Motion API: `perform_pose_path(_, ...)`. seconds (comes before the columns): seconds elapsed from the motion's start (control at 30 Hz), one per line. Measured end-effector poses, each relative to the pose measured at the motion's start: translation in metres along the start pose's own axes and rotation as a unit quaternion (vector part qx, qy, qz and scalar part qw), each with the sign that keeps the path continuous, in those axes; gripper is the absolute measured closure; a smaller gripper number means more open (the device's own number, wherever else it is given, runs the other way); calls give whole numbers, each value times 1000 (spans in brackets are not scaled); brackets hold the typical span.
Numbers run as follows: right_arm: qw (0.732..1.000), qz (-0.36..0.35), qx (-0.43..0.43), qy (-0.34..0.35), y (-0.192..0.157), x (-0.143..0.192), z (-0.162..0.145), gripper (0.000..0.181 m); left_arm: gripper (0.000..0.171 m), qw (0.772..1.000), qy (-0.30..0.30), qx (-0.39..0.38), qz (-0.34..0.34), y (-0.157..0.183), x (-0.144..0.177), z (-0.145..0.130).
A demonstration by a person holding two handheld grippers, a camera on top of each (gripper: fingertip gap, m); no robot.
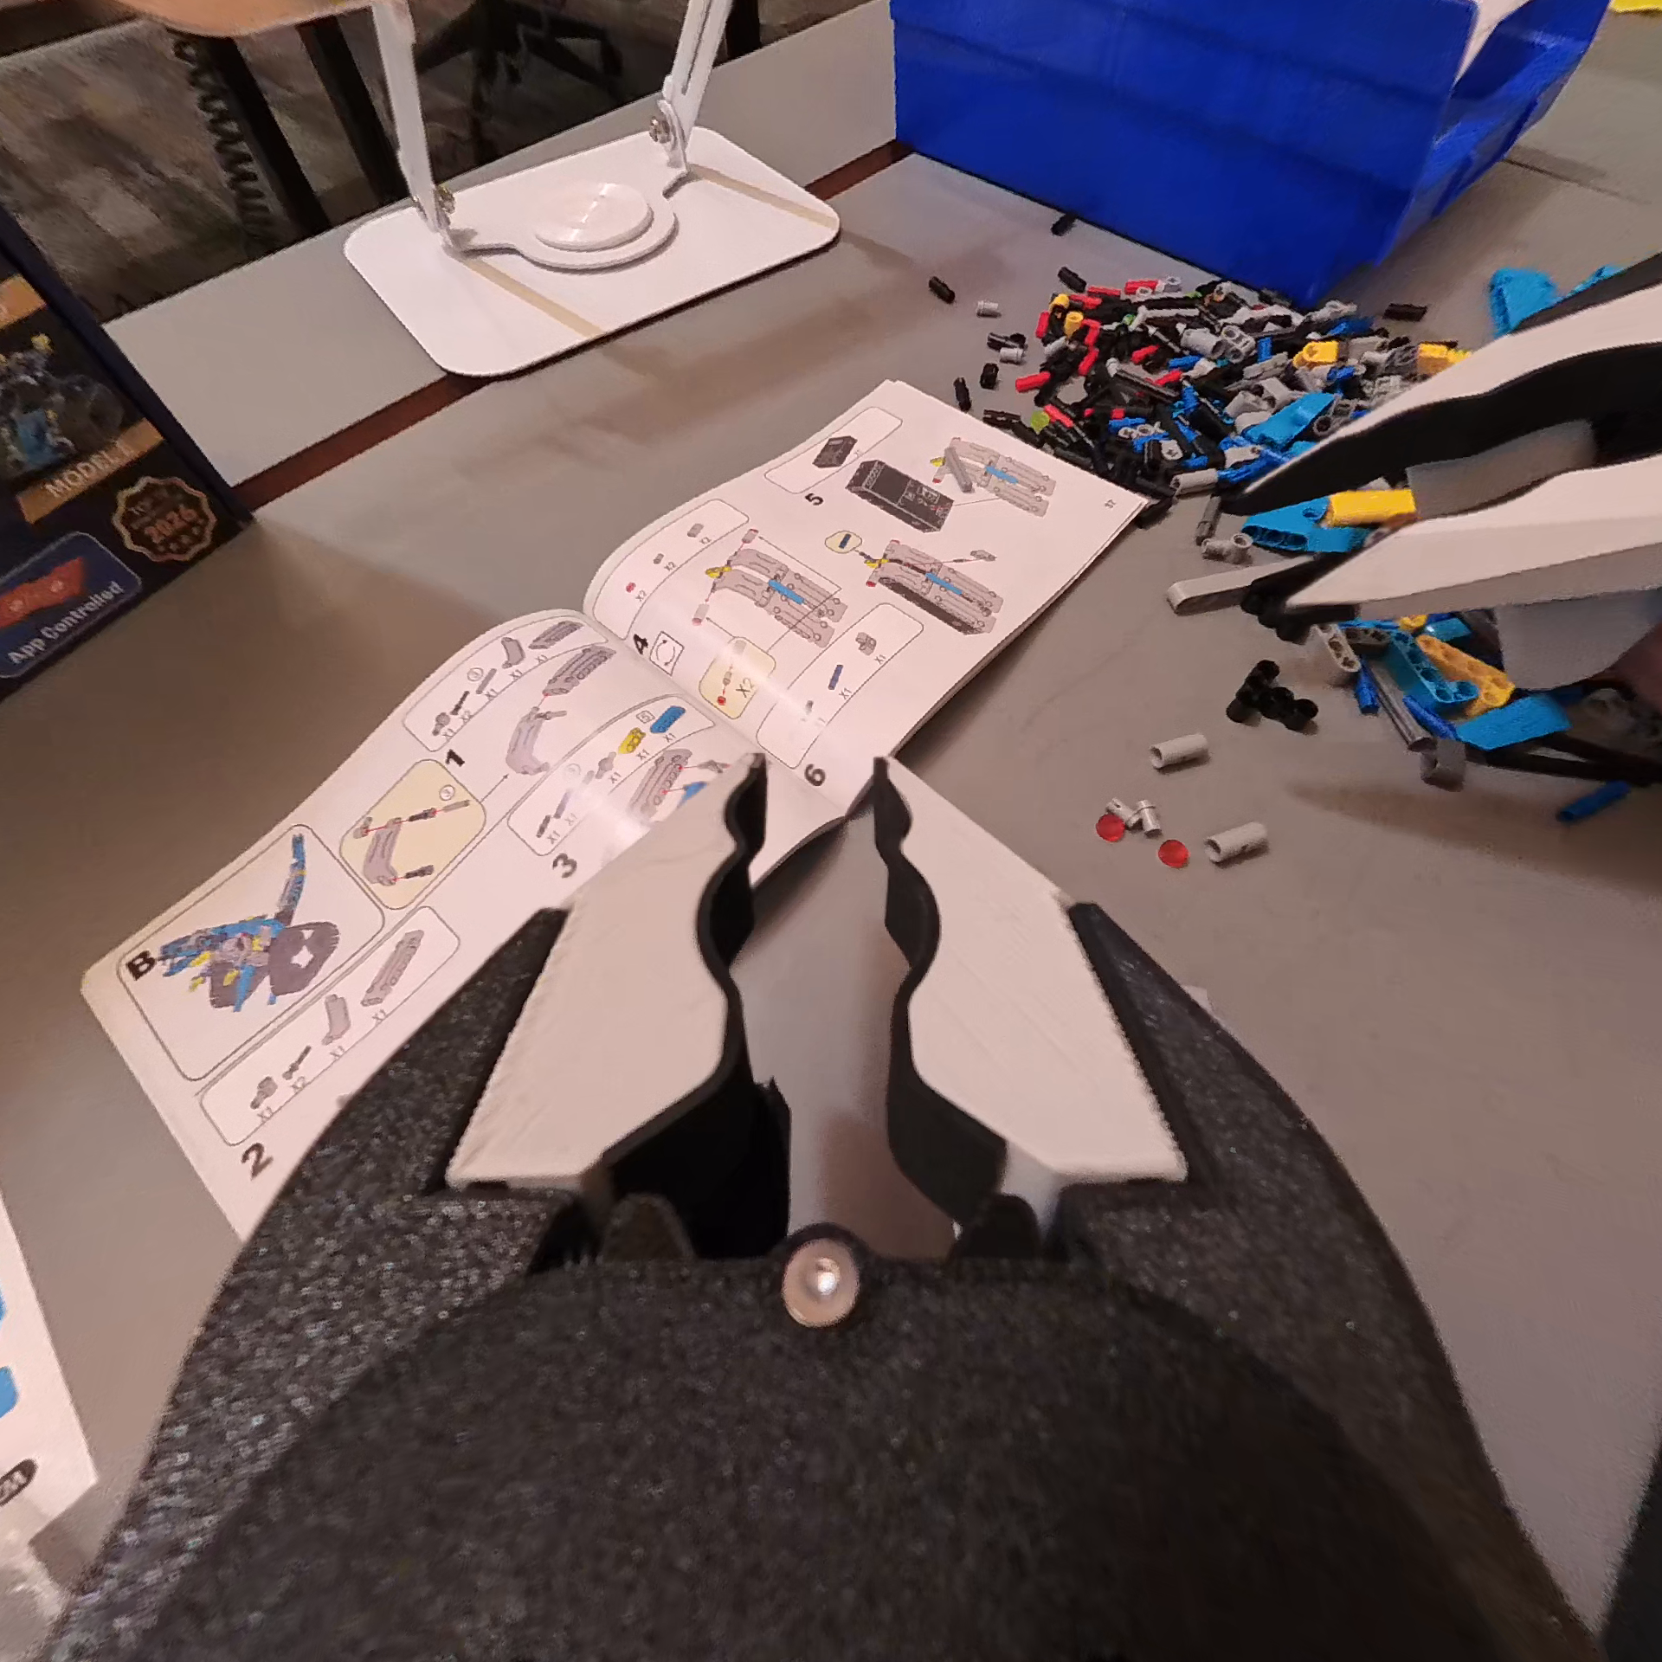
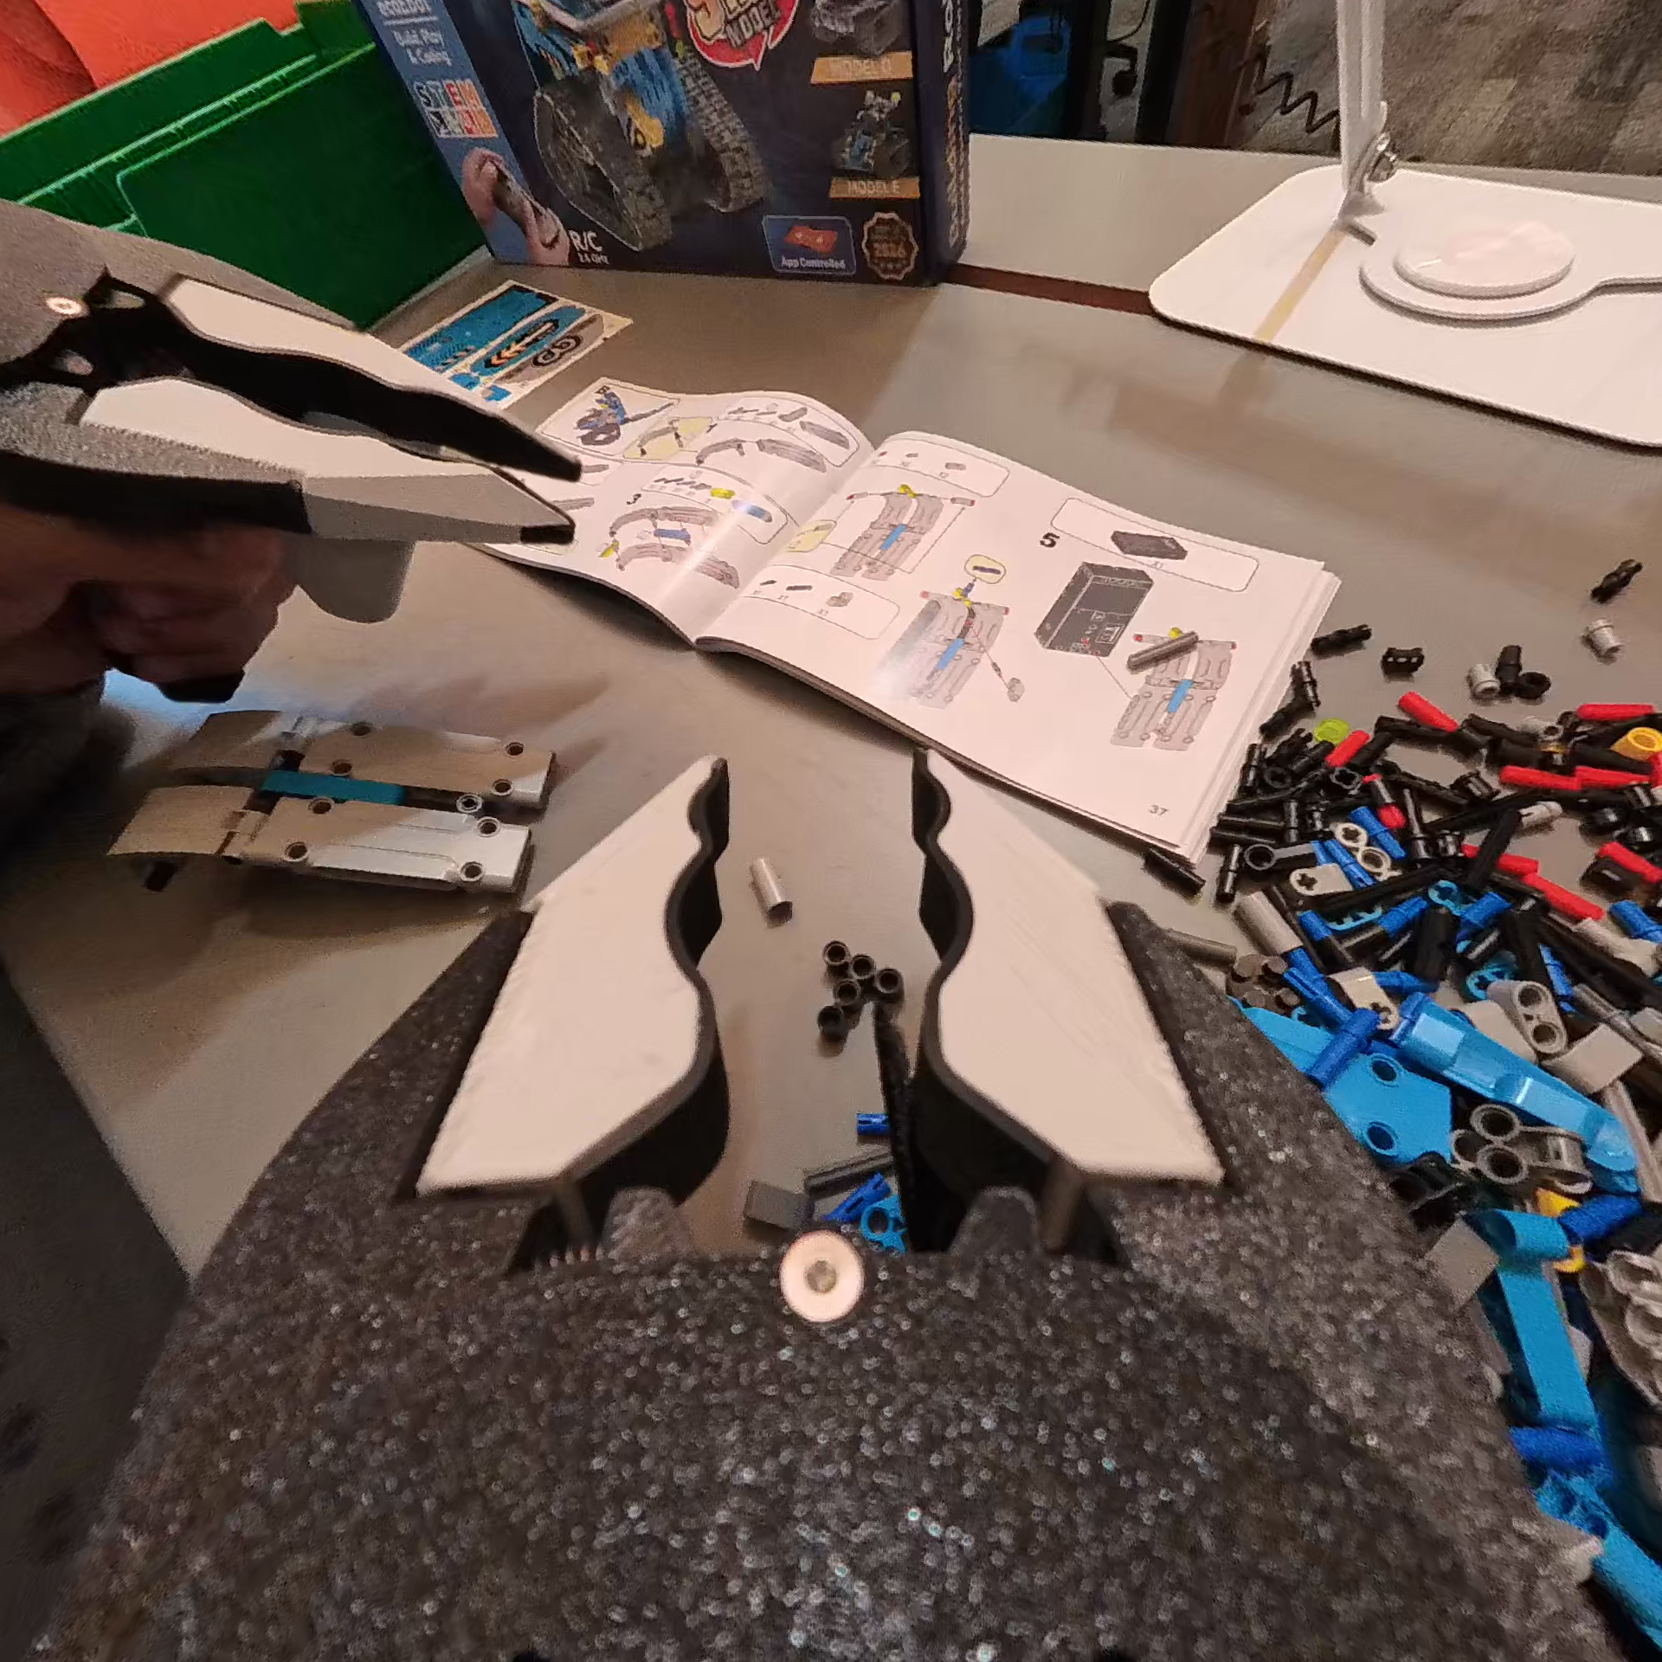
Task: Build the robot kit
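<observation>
My left gripper (image 1: 818, 769) is open and empty, its tips over the near edge of an open instruction booklet (image 1: 809, 576). It also shows at the left of the right wrist view (image 2: 571, 501), above the booklet (image 2: 989, 576). My right gripper (image 2: 820, 764) is open and empty, low over the grey table. A small grey tube (image 2: 771, 889) and a black connector piece (image 2: 854, 985) lie between its fingers. In the left wrist view it (image 1: 1214, 549) hovers at the edge of the pile of parts (image 1: 1169, 396). A grey assembly with a blue beam (image 2: 342, 800) lies left of it.
The pile of black, red, blue and grey parts (image 2: 1439, 854) spreads on the right. A blue bin (image 1: 1169, 135), a white lamp base (image 1: 585, 270), the set's box (image 2: 719, 135), a green bin (image 2: 270, 180) and a sticker sheet (image 2: 522, 342) stand around. Loose grey tubes (image 1: 1178, 751) lie nearby.
</observation>
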State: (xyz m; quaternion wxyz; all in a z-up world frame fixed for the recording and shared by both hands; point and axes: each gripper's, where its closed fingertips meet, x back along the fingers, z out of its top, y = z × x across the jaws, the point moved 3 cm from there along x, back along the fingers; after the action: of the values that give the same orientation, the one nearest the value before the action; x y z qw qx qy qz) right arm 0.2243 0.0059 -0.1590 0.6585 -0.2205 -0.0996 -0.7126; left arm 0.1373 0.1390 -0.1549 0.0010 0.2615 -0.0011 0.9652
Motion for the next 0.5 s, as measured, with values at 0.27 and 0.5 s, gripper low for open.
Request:
perform_pose_path(0.27,999,2,17,-44,3,-12,-15,142,149,999,-10,33,-3,-17,-1,-8)
perform_pose_path(0.5,998,30,-38,-48,12,-17,-17,142,149,997,-23,68,6,-41,-6,-21)
